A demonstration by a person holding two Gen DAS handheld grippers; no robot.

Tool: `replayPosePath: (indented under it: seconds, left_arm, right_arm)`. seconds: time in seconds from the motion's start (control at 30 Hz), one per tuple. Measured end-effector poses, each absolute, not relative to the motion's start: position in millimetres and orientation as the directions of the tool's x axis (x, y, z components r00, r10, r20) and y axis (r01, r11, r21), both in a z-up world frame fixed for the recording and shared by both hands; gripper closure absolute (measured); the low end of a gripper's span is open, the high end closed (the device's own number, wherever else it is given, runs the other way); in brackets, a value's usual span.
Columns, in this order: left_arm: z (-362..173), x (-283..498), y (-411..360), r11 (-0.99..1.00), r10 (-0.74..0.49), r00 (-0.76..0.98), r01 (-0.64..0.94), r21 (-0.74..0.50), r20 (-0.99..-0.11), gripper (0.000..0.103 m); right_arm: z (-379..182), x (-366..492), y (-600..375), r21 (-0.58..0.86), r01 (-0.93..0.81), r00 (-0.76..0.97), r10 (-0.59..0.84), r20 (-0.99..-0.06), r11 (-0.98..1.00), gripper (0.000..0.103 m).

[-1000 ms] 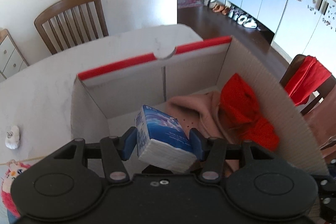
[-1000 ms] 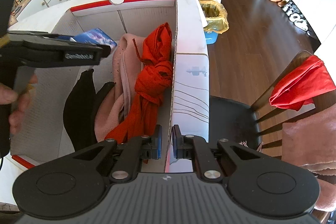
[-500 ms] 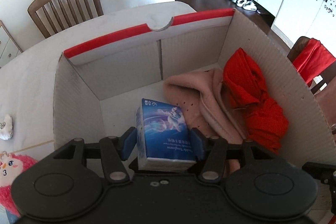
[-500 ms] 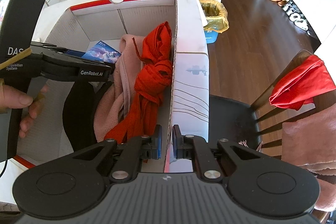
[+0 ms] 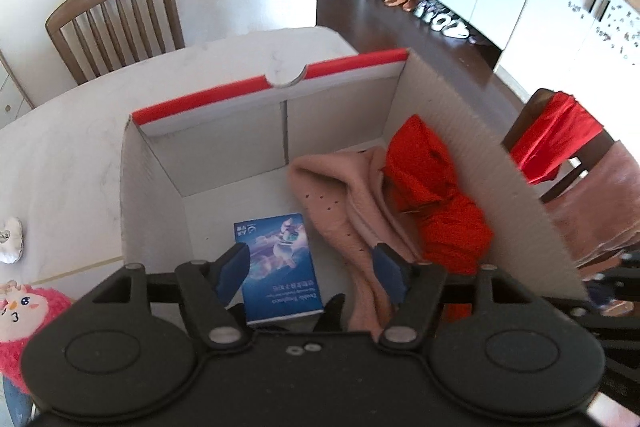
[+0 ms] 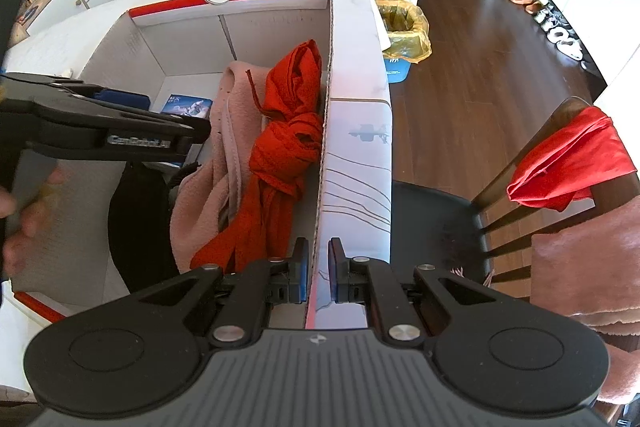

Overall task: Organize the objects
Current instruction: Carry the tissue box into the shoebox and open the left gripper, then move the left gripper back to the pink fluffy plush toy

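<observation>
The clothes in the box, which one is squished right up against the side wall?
The red cloth, knotted up, leans on the box's wall. The pink cloth lies beside it further in, and the black one further still.

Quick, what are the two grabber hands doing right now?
Left gripper: open, jaws just widened, blue tissue pack lying free in the box.
Right gripper: shut on the box wall.

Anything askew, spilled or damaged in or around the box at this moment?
Nothing spilled or damaged. The blue tissue pack lies flat on the box floor beside the bunched pink garment and knotted red cloth. The right gripper clamps the box's side wall, apparently steadying it.
</observation>
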State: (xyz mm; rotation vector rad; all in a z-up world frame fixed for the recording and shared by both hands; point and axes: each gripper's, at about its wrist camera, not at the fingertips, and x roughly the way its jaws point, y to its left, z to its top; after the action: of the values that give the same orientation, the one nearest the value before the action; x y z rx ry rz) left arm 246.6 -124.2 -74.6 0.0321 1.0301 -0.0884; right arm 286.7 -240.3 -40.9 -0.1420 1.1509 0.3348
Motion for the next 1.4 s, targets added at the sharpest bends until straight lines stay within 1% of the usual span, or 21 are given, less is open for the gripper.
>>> replayPosePath:
  seconds: [0.3,0.53,0.7,0.9,1.0,1.17,1.23,1.33,1.4]
  left_arm:
    - [-41,233,-128,0.993,-0.104,0.568,0.111,-0.049,-0.817,0.036]
    - [-21,214,-114,0.992,-0.129,0.595,0.078,-0.102,-0.793,0.036]
    - [-12,202,-106,0.992,-0.126,0.617,0.065,-0.109,-0.777,0.035]
    - [-9,186,-86,0.994,-0.101,0.628,0.036,-0.101,-0.771,0.028]
    - [-9,180,-71,0.995,-0.079,0.631,0.006,-0.096,-0.771,0.022]
    - [-9,174,-42,0.994,-0.033,0.637,-0.057,-0.090,-0.770,0.009]
    - [-9,172,-30,0.993,-0.009,0.639,-0.082,-0.080,-0.769,0.008]
    - [-9,171,-11,0.991,0.023,0.642,-0.115,-0.067,-0.767,0.002]
    - [-10,171,1,0.989,0.046,0.640,-0.138,-0.055,-0.767,0.002]
  right_arm:
    - [-41,286,-237,0.043,-0.337,0.368,0.174,-0.913,0.940,0.093]
    - [-40,285,-237,0.036,-0.340,0.370,0.168,-0.914,0.940,0.093]
    - [-39,283,-237,0.037,-0.341,0.370,0.170,-0.913,0.939,0.093]
    - [-37,282,-236,0.038,-0.346,0.373,0.174,-0.911,0.938,0.093]
    - [-37,282,-235,0.039,-0.349,0.371,0.176,-0.912,0.936,0.093]
    - [-36,280,-231,0.023,-0.359,0.378,0.168,-0.910,0.933,0.093]
    - [-36,280,-231,0.023,-0.358,0.377,0.167,-0.911,0.933,0.093]
    - [-36,281,-229,0.018,-0.359,0.377,0.163,-0.912,0.933,0.093]
    - [-36,280,-229,0.015,-0.358,0.378,0.160,-0.912,0.933,0.093]
